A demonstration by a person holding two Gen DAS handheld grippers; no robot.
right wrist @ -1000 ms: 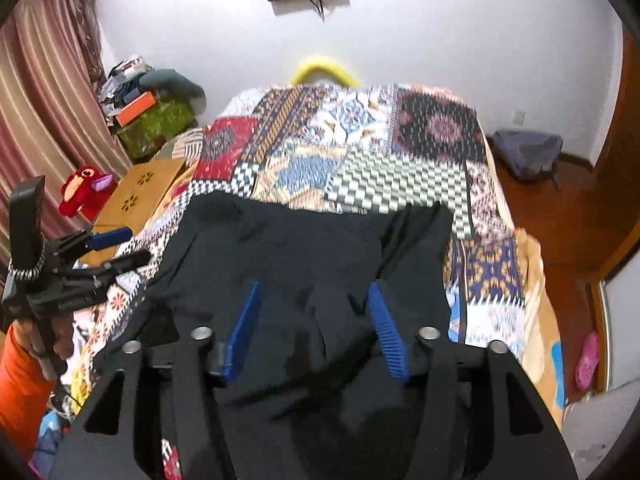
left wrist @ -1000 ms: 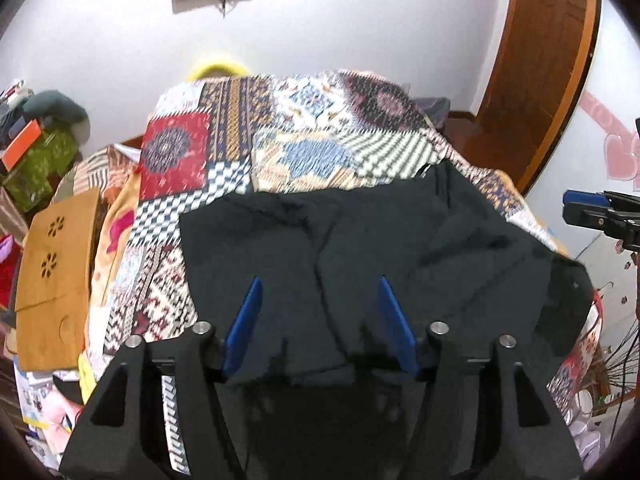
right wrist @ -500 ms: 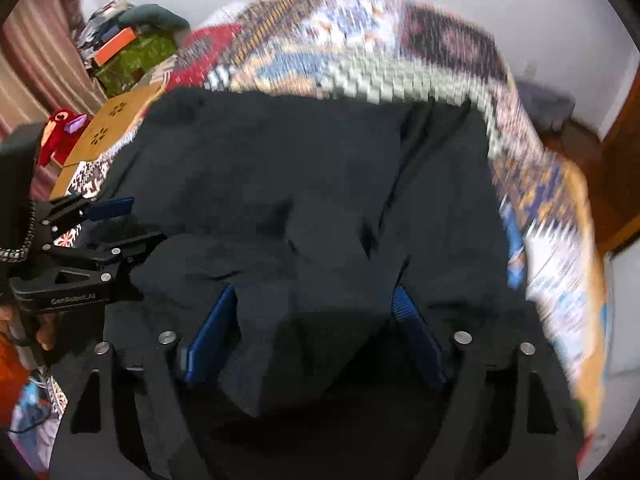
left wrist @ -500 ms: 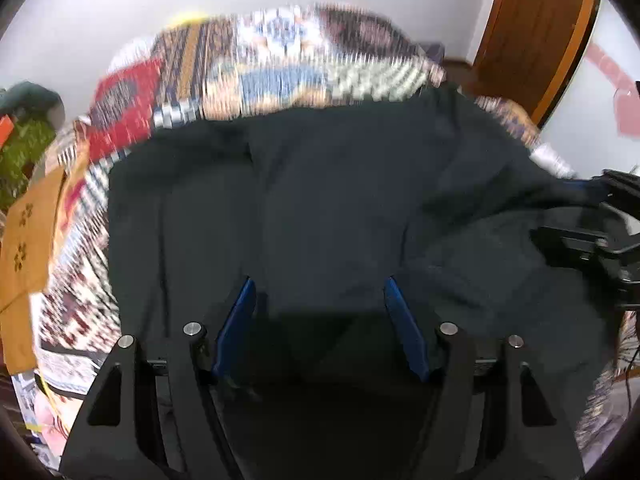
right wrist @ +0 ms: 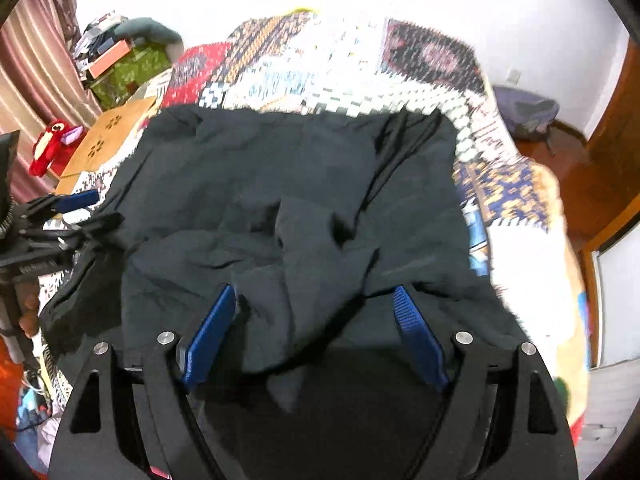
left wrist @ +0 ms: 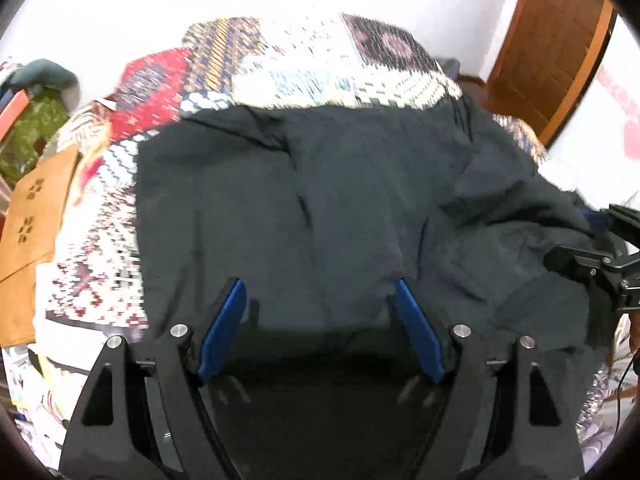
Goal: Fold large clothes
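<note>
A large black garment (left wrist: 320, 180) lies spread and rumpled over the patchwork quilt (left wrist: 280, 60) of a bed. My left gripper (left wrist: 318, 282) hovers low over its near edge. Its jaws are opening, and cloth lies beneath and between the blue pads (left wrist: 224, 320) without being pressed. My right gripper (right wrist: 314, 289) stands open over a bunched fold of the same garment (right wrist: 280, 168), the pads wide of the cloth. Each gripper shows in the other's view: the right gripper (left wrist: 592, 256) at the garment's right side, the left gripper (right wrist: 60, 220) at its left.
A brown cardboard box (left wrist: 32, 200) lies at the bed's left side, with a red plush toy (right wrist: 48, 148) and a green bag (right wrist: 128, 64) beyond it. A wooden door (left wrist: 552, 40) stands at the right. A grey bag (right wrist: 528, 108) sits on the floor.
Both grippers have sunk towards the bed and the garment now fills more of each view. Both pairs of jaws stand wider than before. The cloth has settled onto the quilt.
</note>
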